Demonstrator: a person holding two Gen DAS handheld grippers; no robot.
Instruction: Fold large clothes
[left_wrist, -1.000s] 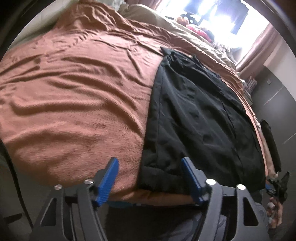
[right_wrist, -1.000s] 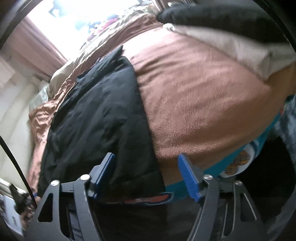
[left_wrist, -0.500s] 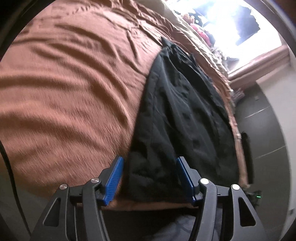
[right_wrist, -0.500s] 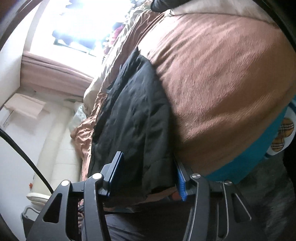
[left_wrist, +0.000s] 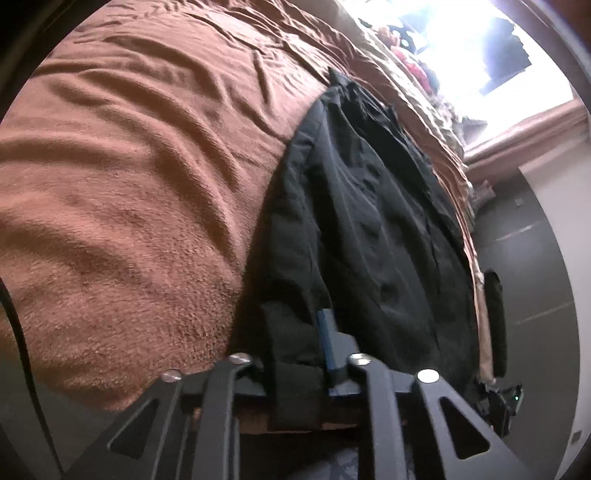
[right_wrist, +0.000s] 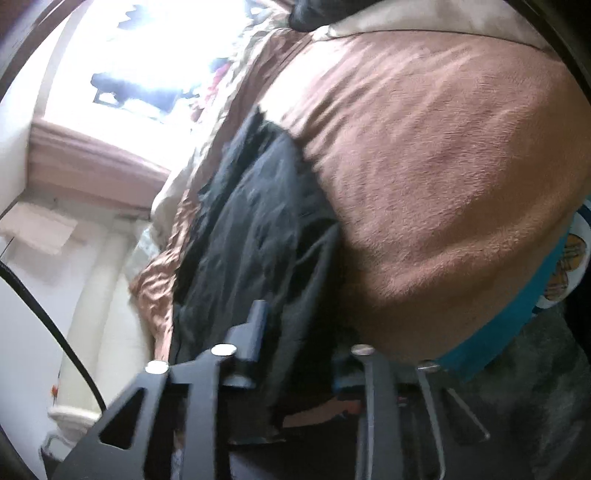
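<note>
A large black garment (left_wrist: 369, 229) lies lengthwise on a bed with a brown fleece blanket (left_wrist: 129, 192). My left gripper (left_wrist: 295, 332) is shut on the garment's near left corner; a blue pad (left_wrist: 327, 339) shows against the bunched cloth. In the right wrist view the same black garment (right_wrist: 251, 229) runs away from me beside the brown blanket (right_wrist: 424, 166). My right gripper (right_wrist: 295, 332) is shut on its near right corner, the cloth pinched between the fingers (right_wrist: 256, 325).
A bright window (left_wrist: 480, 48) and soft toys are at the far end of the bed. A dark wardrobe (left_wrist: 535, 258) stands to the right. A teal sheet edge (right_wrist: 517, 317) shows under the blanket. A white padded headboard (right_wrist: 96, 295) is on the left.
Both grippers were open a second ago and straddled the garment's near edge. They moved in and closed on its two near corners; the cloth now bunches between the fingers.
</note>
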